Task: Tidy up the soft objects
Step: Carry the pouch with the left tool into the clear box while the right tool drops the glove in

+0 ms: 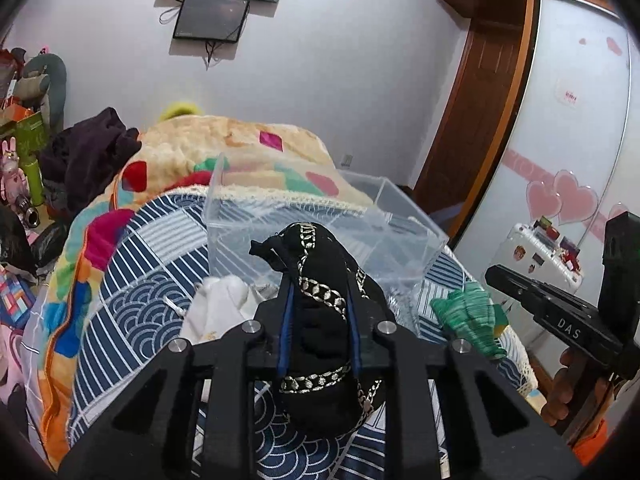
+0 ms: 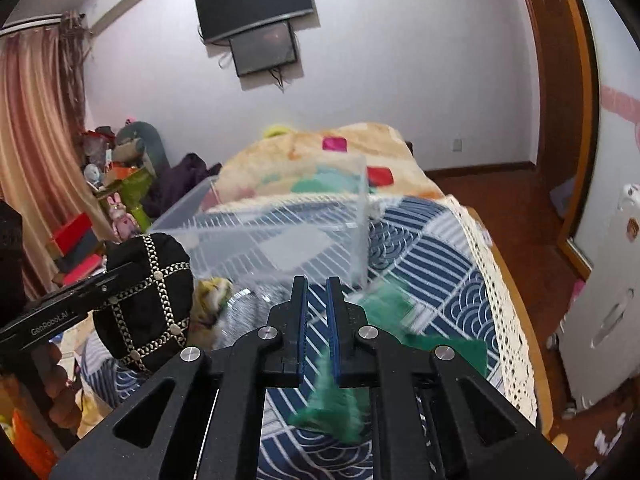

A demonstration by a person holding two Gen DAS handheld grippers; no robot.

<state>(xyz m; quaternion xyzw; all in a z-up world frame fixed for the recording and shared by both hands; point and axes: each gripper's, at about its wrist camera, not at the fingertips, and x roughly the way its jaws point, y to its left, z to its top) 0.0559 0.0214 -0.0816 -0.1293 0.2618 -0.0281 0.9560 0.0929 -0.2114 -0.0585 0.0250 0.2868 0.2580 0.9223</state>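
Black hat (image 1: 320, 320) with silver chain trim, clamped by left hand-held gripper (image 1: 320, 300)

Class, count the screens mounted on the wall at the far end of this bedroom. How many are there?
2. A large dark television is mounted high on the wall, and a smaller screen hangs directly beneath it, touching its lower edge. None appears hidden.

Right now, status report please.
Left gripper shut on black chain-trimmed fabric pouch. Right gripper near-closed, green knitted cloth beneath. Clear plastic bin ahead, unobstructed.
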